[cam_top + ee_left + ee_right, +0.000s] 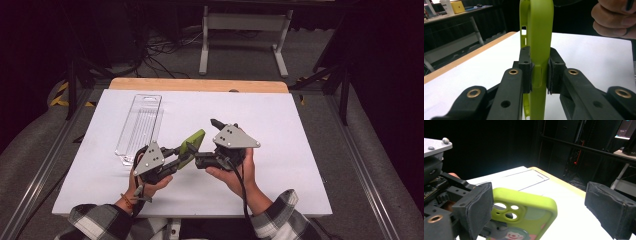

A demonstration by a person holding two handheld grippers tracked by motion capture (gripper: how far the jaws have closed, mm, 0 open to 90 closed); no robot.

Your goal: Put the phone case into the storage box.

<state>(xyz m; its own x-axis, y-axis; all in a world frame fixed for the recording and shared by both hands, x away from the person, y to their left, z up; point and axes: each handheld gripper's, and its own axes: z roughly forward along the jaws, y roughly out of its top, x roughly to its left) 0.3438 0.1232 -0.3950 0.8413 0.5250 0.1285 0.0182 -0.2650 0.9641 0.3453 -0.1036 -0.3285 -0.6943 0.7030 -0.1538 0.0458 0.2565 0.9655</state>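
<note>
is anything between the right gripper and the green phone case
Nothing visible. The right gripper is open, its pads apart, and the green phone case lies just beyond and between them with clear air in the gap. The left gripper clamps the case's other end, off to the side, not in the path.

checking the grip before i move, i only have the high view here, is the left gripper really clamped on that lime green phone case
Observer: Yes. In the left gripper view the left gripper has both pads pressed on the edges of the lime green phone case, which stands on edge between them.
Operator: and the right gripper, is it on the case too
Observer: No. In the right gripper view the right gripper stands wide open, with the case's camera end between the pads and a gap on each side.
Operator: anything printed on the case
Observer: A cartoon clown face sits below the camera cutouts.
</note>
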